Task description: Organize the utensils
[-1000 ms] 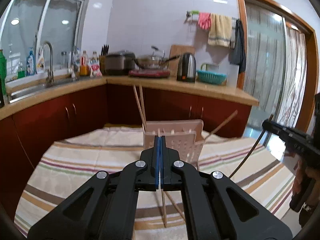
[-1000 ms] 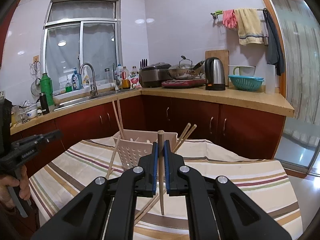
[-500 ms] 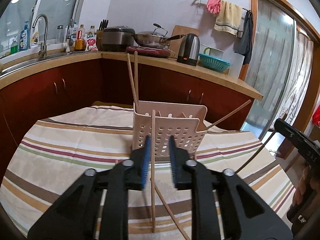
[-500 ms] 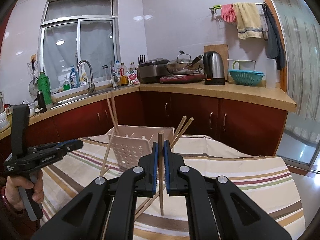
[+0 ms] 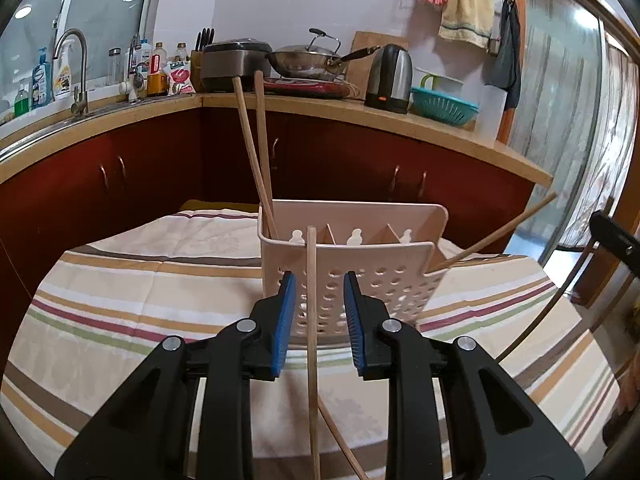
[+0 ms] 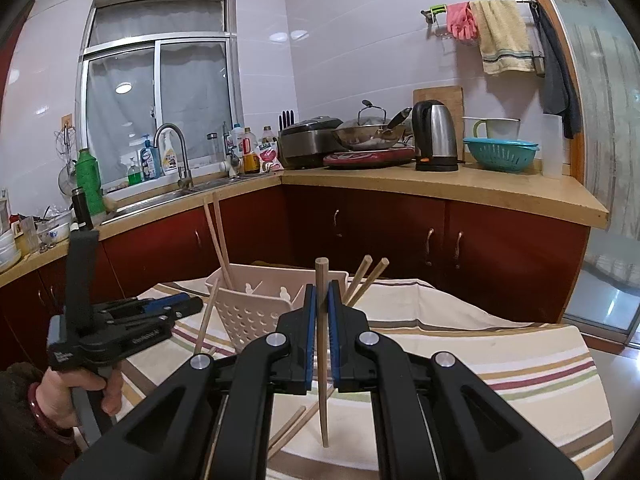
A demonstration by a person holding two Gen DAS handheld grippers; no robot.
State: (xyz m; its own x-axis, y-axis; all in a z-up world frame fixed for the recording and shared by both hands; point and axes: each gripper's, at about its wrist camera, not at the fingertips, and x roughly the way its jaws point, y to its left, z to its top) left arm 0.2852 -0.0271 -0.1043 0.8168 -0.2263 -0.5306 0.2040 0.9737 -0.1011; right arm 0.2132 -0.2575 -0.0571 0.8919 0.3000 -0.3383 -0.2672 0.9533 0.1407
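Note:
A cream perforated utensil holder (image 5: 360, 280) stands on the striped tablecloth (image 5: 120, 300); it also shows in the right wrist view (image 6: 256, 312). Two chopsticks (image 5: 256, 152) stand in its left compartment and one (image 5: 492, 236) leans out at the right. My left gripper (image 5: 319, 300) is open, with a loose upright chopstick (image 5: 311, 320) between its jaws, leaning on the holder's front. My right gripper (image 6: 321, 300) is shut on a wooden chopstick (image 6: 322, 344) held upright in front of the holder. The left gripper also shows in the right wrist view (image 6: 176, 306).
More chopsticks (image 6: 288, 432) lie on the cloth near the front edge. Behind the table runs a red-fronted kitchen counter (image 6: 440, 188) with a sink, kettle (image 6: 434, 136), wok and teal colander. A glass door (image 5: 568, 120) is at the right.
My left gripper has opened, letting go of its chopstick, which now leans on the holder, and has moved closer to the holder. My right gripper keeps its chopstick, nearly unmoved.

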